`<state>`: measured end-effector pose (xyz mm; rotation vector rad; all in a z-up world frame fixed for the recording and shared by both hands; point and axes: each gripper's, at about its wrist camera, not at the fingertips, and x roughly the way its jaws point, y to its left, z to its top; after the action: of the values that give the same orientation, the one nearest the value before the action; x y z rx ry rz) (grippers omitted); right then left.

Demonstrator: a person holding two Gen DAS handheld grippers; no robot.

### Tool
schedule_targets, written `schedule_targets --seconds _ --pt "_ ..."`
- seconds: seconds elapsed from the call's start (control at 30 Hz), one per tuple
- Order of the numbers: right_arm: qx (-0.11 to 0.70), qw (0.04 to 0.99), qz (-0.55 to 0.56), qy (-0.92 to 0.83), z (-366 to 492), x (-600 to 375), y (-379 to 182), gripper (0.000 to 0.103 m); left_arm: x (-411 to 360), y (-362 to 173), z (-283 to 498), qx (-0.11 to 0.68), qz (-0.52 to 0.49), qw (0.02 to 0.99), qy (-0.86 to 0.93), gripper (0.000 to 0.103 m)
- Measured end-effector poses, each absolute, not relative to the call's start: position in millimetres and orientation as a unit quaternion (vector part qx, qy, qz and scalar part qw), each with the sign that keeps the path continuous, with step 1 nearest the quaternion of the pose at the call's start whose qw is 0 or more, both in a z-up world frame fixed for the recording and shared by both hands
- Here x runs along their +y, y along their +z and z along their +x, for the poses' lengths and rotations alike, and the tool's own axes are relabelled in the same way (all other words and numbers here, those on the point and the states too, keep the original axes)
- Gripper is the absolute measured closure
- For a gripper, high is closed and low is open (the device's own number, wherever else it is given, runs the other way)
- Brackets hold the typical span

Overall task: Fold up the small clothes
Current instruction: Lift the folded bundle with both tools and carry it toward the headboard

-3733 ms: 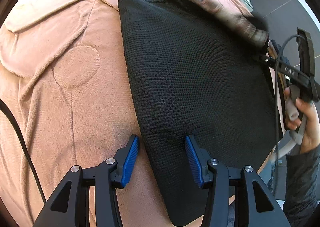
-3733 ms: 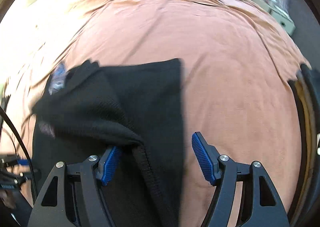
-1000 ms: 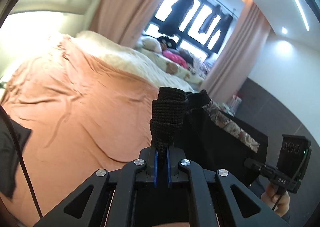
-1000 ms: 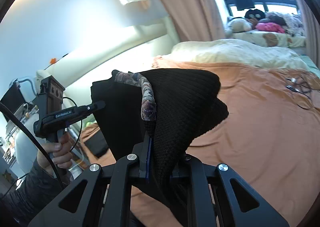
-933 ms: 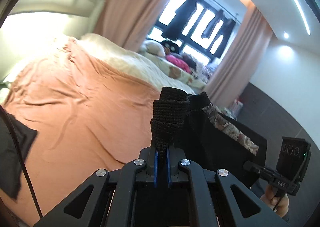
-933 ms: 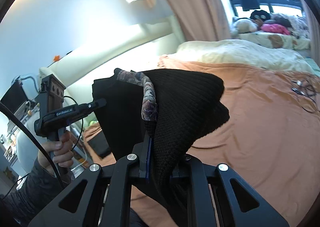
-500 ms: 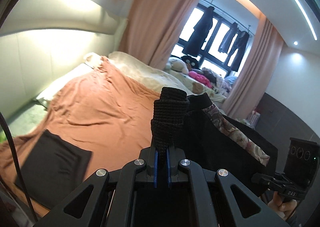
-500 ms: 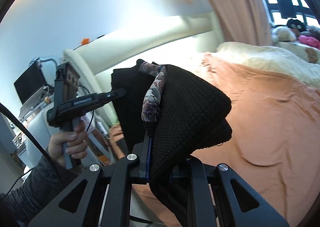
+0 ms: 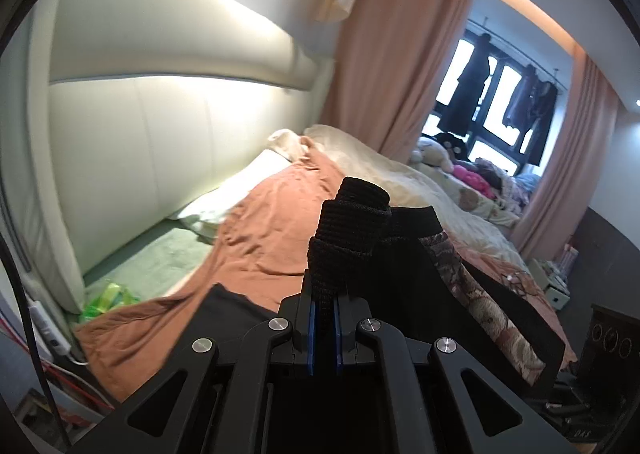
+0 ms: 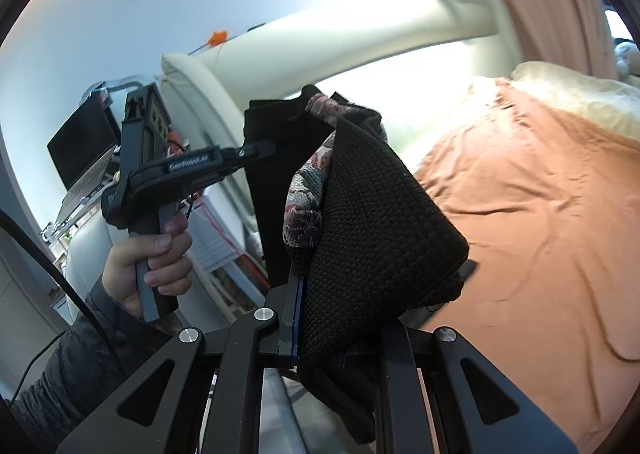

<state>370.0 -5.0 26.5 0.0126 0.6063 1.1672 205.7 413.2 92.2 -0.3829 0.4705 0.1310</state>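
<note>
A black knit garment with a patterned brown band hangs in the air between both grippers, above the near edge of the bed. My left gripper is shut on a bunched black corner of it. In the right wrist view my right gripper is shut on another fold of the same garment, whose patterned band shows beside the jaws. The left gripper's body, held by a hand, appears at the left of that view.
An orange blanket covers the bed, with a cream duvet and soft toys by the window. A dark folded cloth lies on the blanket's near corner. A padded cream headboard stands at left; cables and a power strip lie below it.
Both grippers swung left across the room with the garment still held up between them. The headboard and the dark folded cloth on the blanket's corner have come into view.
</note>
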Motion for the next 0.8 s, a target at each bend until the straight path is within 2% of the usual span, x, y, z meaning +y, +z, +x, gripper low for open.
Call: schedule_targets --seconds 0.33,0.6,0.8 --pt "0.315 0.762 0.01 0.566 410.8 29.5 -2.3 0.094 480.3 71.1 198.7 0.248 -0.199 0.939 0.133 0.097" --pt "0.336 0.772 0.009 0.539 493.3 5.6 -27.8 0.094 507.6 23.0 262.7 0.286 -0.211 0.921 0.157 0.097" --pt "0.378 0.779 0.003 0.501 590.3 -18.0 -62.0 0.093 532.7 -28.5 323.8 0.321 -0.22 0.903 0.181 0.097"
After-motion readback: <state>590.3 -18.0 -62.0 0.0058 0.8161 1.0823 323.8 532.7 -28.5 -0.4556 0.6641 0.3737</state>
